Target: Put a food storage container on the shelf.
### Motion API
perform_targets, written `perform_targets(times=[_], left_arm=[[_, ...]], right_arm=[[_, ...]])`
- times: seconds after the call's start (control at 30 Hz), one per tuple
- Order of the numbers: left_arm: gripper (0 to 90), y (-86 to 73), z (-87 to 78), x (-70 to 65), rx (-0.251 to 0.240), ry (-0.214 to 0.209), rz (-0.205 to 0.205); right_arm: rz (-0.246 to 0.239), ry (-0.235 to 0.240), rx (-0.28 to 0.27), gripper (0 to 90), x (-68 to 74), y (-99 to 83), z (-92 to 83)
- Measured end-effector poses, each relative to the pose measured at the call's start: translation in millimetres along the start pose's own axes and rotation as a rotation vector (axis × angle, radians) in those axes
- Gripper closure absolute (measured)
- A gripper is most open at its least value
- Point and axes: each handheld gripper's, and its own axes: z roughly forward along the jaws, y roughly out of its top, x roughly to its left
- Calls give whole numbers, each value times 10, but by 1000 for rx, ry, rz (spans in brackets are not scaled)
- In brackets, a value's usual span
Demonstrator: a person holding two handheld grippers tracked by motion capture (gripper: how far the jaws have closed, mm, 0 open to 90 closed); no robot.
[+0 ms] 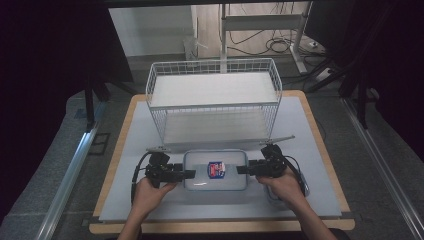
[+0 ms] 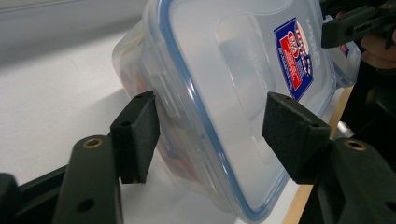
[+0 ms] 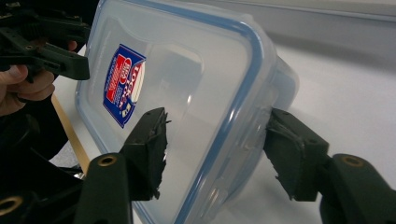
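A clear plastic container (image 1: 215,170) with a blue-rimmed lid and a red-and-blue label lies in front of the basket, between my two grippers. My left gripper (image 1: 191,174) is at its left end. In the left gripper view the container (image 2: 233,70) sits between the jaws of this gripper (image 2: 212,116), one pad against its side wall and the other on the lid. My right gripper (image 1: 240,170) takes the right end the same way. In the right gripper view the container (image 3: 187,70) has one pad of this gripper (image 3: 215,135) on the lid and the other against its side.
A white wire basket (image 1: 150,90) with two shelves stands just behind the container. A grey mat (image 1: 310,150) covers the wooden table. Another small clear container (image 1: 274,196) lies by the person's right hand. Dark floor and cables lie beyond the table.
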Motion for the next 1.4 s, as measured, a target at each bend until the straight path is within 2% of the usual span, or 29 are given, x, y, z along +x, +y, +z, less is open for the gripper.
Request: perform_targets(times=[0.13, 0.3, 0.5, 0.67, 0.8, 1.07, 1.4], left_arm=[[412, -74, -36, -47, -31, 6, 26], [423, -100, -47, -60, -46, 3, 27], [431, -114, -49, -58, -53, 1, 30], [433, -121, -51, -62, -53, 4, 34], [433, -130, -51, -58, -57, 2, 26], [435, -139, -57, -94, -63, 15, 12], [450, -102, -65, -87, -55, 11, -10]], right_arm=[[-25, 5, -17, 466, 35, -63, -61], [-42, -6, -33, 467, 77, -116, -82], [-37, -3, -34, 456, 79, -141, -80], [4, 34, -24, 445, 28, -162, -64], [18, 47, -22, 447, 15, -184, -54], [5, 41, -26, 461, 33, -197, -68], [9, 51, -46, 469, 22, -213, -74]])
